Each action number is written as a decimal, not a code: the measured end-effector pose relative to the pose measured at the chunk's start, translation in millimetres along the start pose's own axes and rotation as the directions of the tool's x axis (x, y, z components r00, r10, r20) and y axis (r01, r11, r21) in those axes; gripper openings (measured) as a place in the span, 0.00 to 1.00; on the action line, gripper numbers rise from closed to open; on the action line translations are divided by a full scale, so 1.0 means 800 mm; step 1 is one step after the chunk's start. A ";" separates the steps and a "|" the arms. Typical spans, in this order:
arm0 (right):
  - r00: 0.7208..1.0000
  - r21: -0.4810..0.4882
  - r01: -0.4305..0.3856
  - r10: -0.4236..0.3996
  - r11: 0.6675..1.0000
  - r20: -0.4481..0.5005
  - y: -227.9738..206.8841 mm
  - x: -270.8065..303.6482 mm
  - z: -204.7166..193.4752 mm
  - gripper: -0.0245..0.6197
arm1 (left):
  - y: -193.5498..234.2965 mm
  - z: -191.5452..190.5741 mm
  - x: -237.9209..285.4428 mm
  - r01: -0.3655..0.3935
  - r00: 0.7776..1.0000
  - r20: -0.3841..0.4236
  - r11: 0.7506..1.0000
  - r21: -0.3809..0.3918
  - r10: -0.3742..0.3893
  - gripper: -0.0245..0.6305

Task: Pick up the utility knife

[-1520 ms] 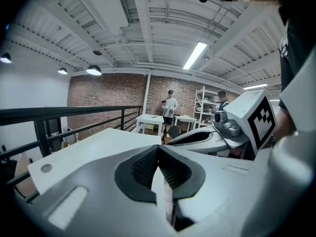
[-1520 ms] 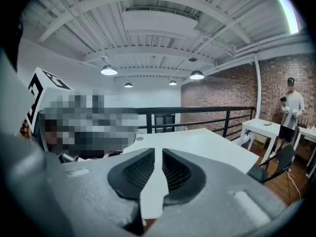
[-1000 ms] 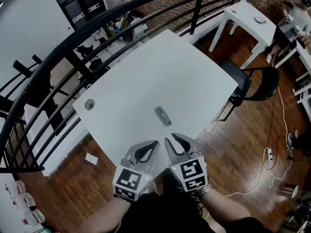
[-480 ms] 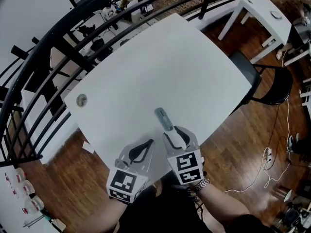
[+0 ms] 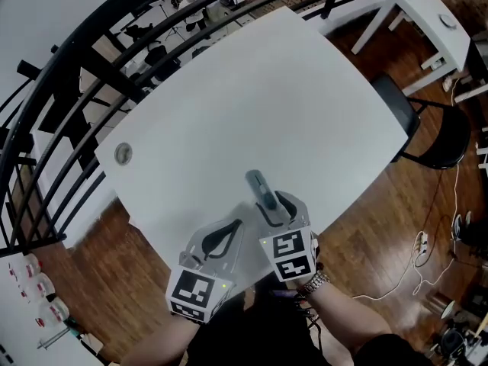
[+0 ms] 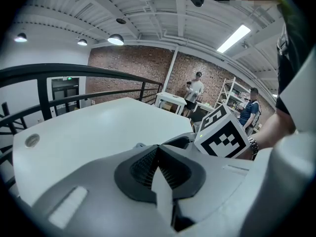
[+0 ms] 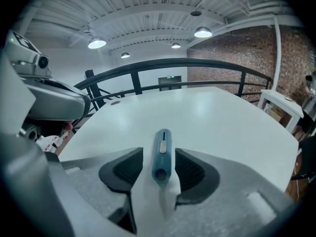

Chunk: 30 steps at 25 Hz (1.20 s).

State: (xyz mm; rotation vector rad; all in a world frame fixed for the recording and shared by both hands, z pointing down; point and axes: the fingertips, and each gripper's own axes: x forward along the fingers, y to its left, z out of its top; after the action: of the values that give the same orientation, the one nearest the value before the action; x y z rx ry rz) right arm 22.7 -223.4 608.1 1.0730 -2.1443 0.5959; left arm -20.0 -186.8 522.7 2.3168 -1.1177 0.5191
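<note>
Utility knife [image 7: 162, 156] newly between opening jaws of right tool [image 5: 276, 205], ungripped, left tool [image 5: 227, 233] clenched.

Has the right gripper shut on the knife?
Not yet: open. The right gripper has its jaws opening; the knife lies flat on the table between them, gaps either side.

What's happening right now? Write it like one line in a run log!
right gripper: jaws opening, either side of utility knife, pads not touching it | utility knife: flat on white table | left gripper: shut, empty
</note>
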 end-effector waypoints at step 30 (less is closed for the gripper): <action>0.999 0.029 0.041 -0.041 0.999 -0.003 -0.001 -0.018 -0.002 0.22 | -0.014 0.005 -0.027 -0.008 1.000 0.027 0.999 0.035 0.007 0.06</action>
State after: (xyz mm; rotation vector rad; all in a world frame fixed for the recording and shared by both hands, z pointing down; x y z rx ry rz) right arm 30.0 -215.1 599.2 1.1286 -2.1128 0.6111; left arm -23.5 -170.3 504.8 2.3571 -1.1381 0.5161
